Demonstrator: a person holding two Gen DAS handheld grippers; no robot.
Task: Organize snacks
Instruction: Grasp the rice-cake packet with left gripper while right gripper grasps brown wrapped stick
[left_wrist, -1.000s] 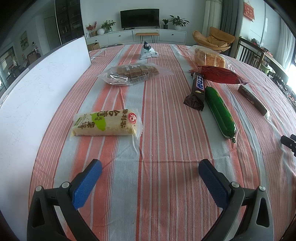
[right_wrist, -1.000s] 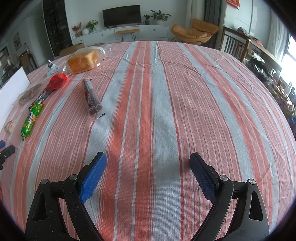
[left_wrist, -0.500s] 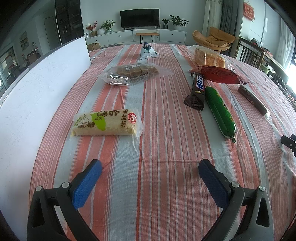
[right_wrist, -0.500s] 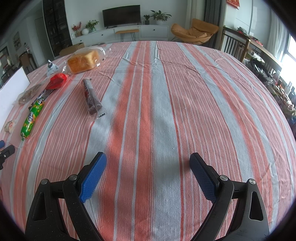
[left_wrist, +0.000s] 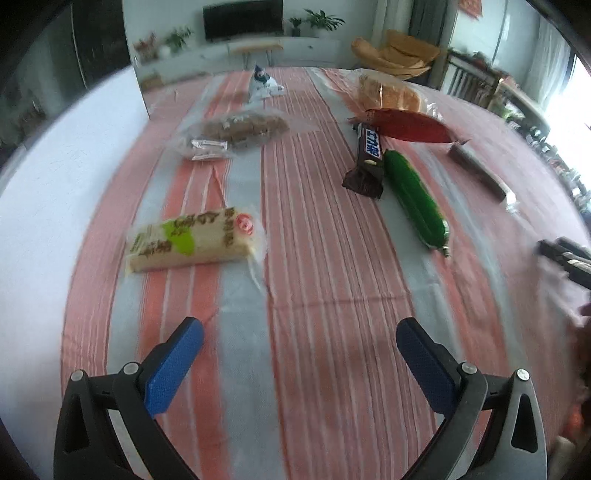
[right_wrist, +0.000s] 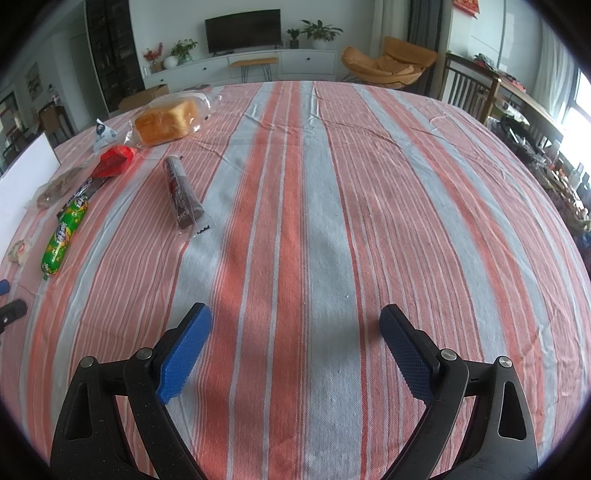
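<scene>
Several snacks lie on the striped tablecloth (left_wrist: 325, 258). In the left wrist view: a pale yellow cake pack (left_wrist: 194, 242), a clear bag of brown biscuits (left_wrist: 236, 131), a Snickers bar (left_wrist: 367, 158), a green sausage (left_wrist: 415, 197), a red packet (left_wrist: 410, 125), a bagged bread loaf (left_wrist: 391, 92), a brown stick (left_wrist: 478, 170) and a small white pouch (left_wrist: 262, 83). My left gripper (left_wrist: 301, 350) stands open over bare cloth, short of the cake pack. My right gripper (right_wrist: 295, 339) is open with nothing between its fingers; the brown stick (right_wrist: 183, 192) and green sausage (right_wrist: 64, 232) lie to its far left.
A white board (left_wrist: 62, 177) runs along the table's left edge. Chairs (right_wrist: 465, 92) stand at the table's right side. The tip of the other gripper (left_wrist: 565, 254) shows at the left wrist view's right edge. Striped cloth (right_wrist: 369, 184) fills the right wrist view.
The left wrist view has shifted and tilted, with motion blur; the snacks now sit slightly lower and more to the right. The right gripper has not moved.
</scene>
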